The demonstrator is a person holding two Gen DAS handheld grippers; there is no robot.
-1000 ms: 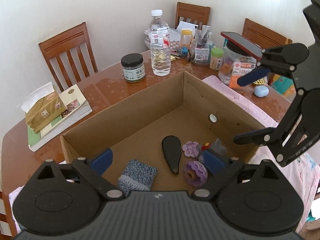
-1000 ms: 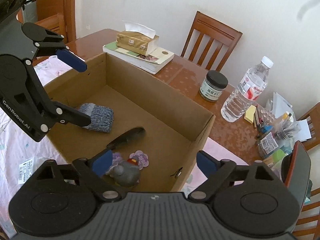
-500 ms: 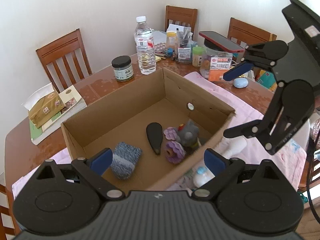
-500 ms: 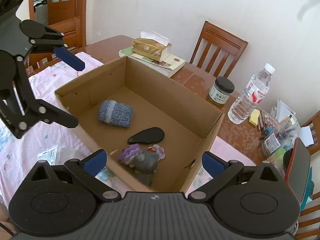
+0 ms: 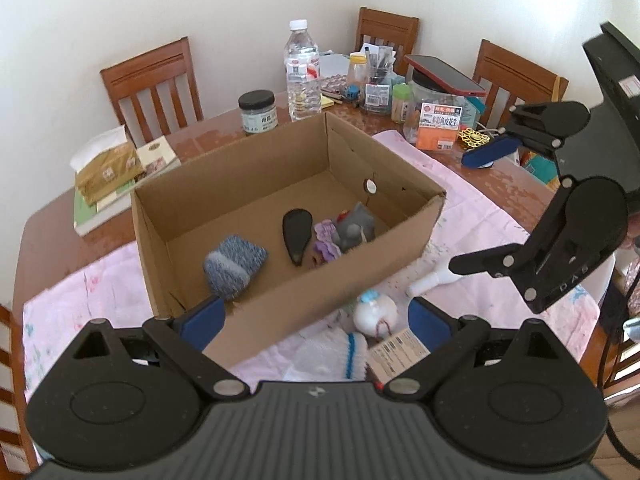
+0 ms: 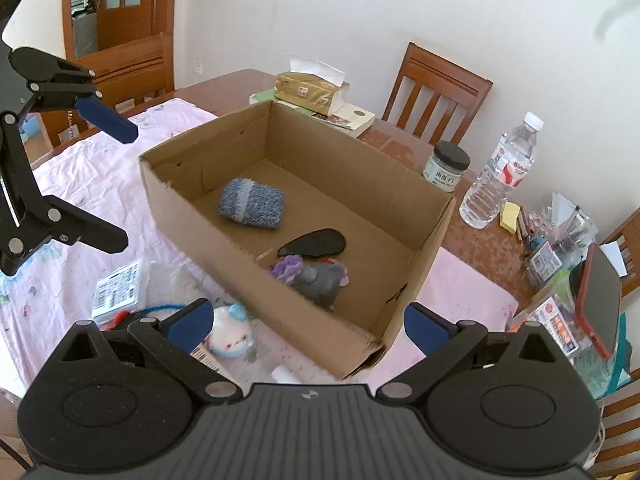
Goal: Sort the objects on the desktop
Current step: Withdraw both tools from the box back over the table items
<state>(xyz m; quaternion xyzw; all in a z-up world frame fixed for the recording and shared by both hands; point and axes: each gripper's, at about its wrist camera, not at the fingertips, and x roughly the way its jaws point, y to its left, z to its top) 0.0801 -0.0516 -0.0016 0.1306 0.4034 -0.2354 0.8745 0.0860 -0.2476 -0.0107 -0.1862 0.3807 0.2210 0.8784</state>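
An open cardboard box stands on a pink cloth. Inside lie a blue knitted roll, a black oval case, purple flower pieces and a grey plush toy. In front of the box lie a white round plush, a white glove, a barcode packet and a small white bottle. My left gripper is open and empty above the box's near wall. My right gripper is open and empty above the box corner.
The far table holds a tissue box on books, a dark-lidded jar, a water bottle, a pen cup, a phone on a container. Chairs stand round the table.
Both grippers have pulled back and up from the box, so the whole box and the loose items on the cloth in front now show. The grey plush now lies inside the box.
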